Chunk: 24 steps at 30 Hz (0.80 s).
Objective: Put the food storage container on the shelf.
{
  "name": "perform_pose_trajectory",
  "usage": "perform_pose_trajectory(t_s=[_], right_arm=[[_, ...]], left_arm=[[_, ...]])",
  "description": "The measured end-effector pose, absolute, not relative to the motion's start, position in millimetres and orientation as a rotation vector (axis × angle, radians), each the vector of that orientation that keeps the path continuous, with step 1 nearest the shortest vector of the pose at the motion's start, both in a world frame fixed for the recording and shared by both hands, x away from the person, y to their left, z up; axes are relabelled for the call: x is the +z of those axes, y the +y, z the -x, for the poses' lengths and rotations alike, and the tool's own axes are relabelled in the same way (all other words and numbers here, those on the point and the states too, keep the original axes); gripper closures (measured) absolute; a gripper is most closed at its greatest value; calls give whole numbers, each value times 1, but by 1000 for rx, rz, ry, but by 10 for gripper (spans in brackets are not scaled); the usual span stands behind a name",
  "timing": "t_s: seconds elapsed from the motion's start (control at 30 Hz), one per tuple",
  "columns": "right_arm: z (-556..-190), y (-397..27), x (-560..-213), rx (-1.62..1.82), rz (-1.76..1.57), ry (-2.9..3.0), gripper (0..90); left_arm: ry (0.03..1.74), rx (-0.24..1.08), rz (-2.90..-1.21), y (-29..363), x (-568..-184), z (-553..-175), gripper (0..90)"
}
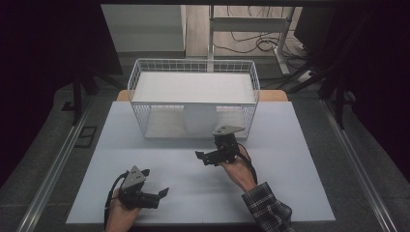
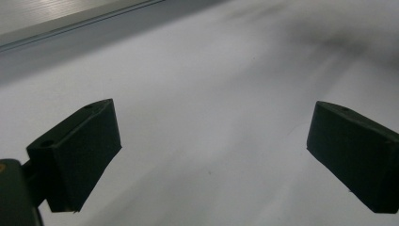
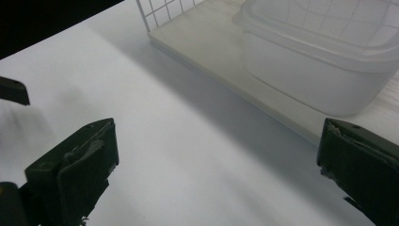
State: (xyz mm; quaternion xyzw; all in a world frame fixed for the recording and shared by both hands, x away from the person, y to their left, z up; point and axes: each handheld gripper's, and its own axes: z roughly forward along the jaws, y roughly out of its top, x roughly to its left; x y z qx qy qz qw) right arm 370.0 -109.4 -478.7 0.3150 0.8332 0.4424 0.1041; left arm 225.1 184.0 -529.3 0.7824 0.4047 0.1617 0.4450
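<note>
A translucent plastic container [image 1: 199,118] with a lid stands on the lower board of a white wire rack [image 1: 193,65] at the back of the table. In the right gripper view the container [image 3: 320,61] is close, ahead and to the right, on the pale board [image 3: 207,42]. My right gripper [image 1: 209,155] is just in front of the rack, open, and nothing is between its jaws [image 3: 216,155]. My left gripper [image 1: 155,182] rests near the front left, open and empty [image 2: 211,141] over the bare tabletop.
The white tabletop [image 1: 290,169] spreads out in front of the rack. The rack's upper shelf [image 1: 193,87] is a flat white board with a wire rim. Metal rails run along both table sides. Cables and a desk frame lie on the floor behind.
</note>
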Motion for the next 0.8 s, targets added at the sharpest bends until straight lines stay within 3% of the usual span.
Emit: perform_pose_trajectory(t_s=[0.8], right_arm=[[-330,-121,-487,1219,-861,2478,0]], left_arm=[[987,360,-1983,180,-534,-227,27]])
